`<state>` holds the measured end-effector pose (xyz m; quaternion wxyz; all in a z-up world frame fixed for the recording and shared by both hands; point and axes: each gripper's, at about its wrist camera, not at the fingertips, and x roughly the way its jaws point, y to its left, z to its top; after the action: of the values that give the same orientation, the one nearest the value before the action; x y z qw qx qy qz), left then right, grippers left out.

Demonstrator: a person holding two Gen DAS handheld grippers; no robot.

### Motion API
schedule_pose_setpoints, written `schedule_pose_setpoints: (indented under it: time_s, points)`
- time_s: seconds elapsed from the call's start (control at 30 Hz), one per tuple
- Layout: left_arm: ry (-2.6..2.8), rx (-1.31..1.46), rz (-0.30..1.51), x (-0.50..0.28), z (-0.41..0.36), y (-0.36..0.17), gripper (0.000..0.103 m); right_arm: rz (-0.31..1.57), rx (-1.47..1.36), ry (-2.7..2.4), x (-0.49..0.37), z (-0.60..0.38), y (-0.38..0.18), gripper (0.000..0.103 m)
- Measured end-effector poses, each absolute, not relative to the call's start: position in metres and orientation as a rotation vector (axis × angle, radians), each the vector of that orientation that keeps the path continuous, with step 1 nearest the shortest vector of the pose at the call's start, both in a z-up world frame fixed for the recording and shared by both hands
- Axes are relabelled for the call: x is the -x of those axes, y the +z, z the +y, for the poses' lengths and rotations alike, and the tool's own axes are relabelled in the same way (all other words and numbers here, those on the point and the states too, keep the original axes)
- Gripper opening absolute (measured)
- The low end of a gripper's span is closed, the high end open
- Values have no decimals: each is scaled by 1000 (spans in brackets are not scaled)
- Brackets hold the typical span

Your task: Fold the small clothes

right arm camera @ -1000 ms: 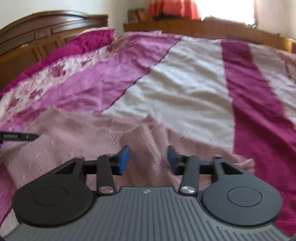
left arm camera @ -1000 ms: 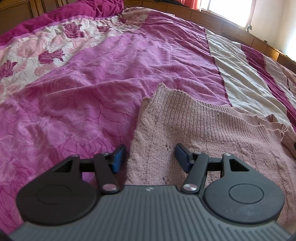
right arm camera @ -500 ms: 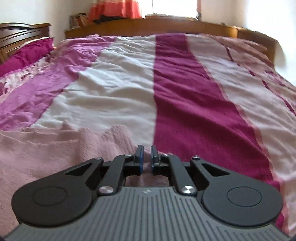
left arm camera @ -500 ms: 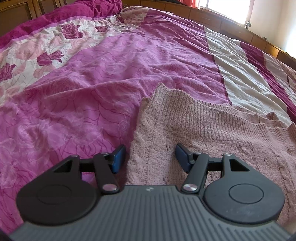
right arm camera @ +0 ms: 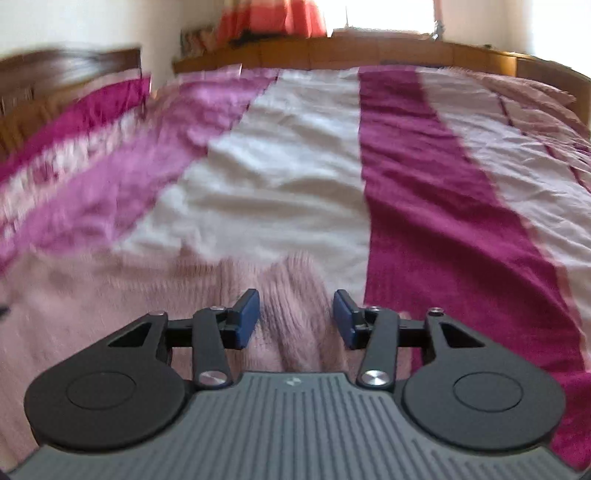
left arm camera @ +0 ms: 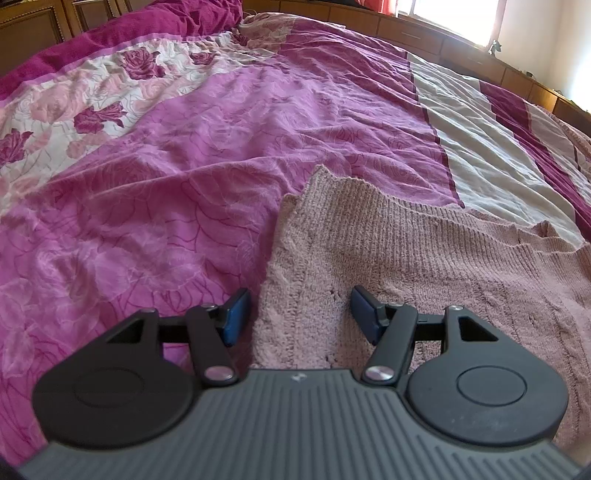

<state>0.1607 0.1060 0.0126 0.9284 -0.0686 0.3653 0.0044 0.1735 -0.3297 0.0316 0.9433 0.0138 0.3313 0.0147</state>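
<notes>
A dusty-pink knitted sweater (left arm camera: 406,251) lies flat on the bedspread. My left gripper (left arm camera: 299,317) hangs open over the sweater's left edge, which runs between the blue pads without either one pressing it. In the blurred right wrist view the same sweater (right arm camera: 288,291) fills the lower left, and a raised ridge of its knit lies between the pads of my right gripper (right arm camera: 295,319). The right jaws are opening, and the pads stand clear of the knit on both sides.
The bedspread (left arm camera: 184,166) is magenta with a rose-print band (left arm camera: 92,107) at the far left and cream and dark-pink stripes (right arm camera: 424,177) to the right. A wooden headboard (right arm camera: 369,51) and an orange curtain (right arm camera: 269,18) stand behind the bed.
My right gripper shut half a second ago and now stands partly open, and its view swung right, then back left toward the sweater. The left gripper has not moved.
</notes>
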Motion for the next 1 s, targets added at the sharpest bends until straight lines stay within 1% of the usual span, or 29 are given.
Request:
schedule_pose_setpoints:
  time_s: [0.03,0.1,0.17,0.3,0.33,0.37,0.4,0.43,0.47,0.5,0.57,0.67,0.8,0.9,1.0]
  points:
    - [9,140,748,-161,106,13,63,666,-18,10,-173,-329,30,13]
    - [8,139,747,-161,106,12,63,604,-77,-34,-167,-335,35,12]
    - [6,135,746,-161,106,12,63,584,-92,-79,-165,-342,36,12]
    - [8,133,746,-161,105,12,63,659,-112,-103,-174,-350,25,14]
    - [6,133,747,-161,105,12,63,666,-123,-99,-174,-351,25,20]
    - [6,132,748,-161,105,12,63,658,-133,-101,-173,-352,27,30]
    - [5,133,749,-161,105,12,63,643,-144,-107,-170,-352,31,36]
    - [4,134,751,-162,105,13,63,625,-154,-112,-167,-353,34,47]
    - [3,138,753,-162,106,13,63,592,-163,-116,-160,-352,39,50]
    - [3,142,753,-162,107,14,63,555,-169,-107,-151,-350,45,51]
    - [2,147,756,-161,108,15,63,528,-190,-71,-137,-348,50,56]
    - [0,139,759,-161,108,16,63,557,-227,-23,-121,-345,46,60]
    - [7,139,780,-160,109,22,62,656,-216,-58,-123,-347,19,62]
    - [21,124,786,-154,110,30,61,627,-260,-68,-116,-349,21,62]
    - [13,99,789,-144,112,41,61,593,-323,-72,-101,-352,32,68]
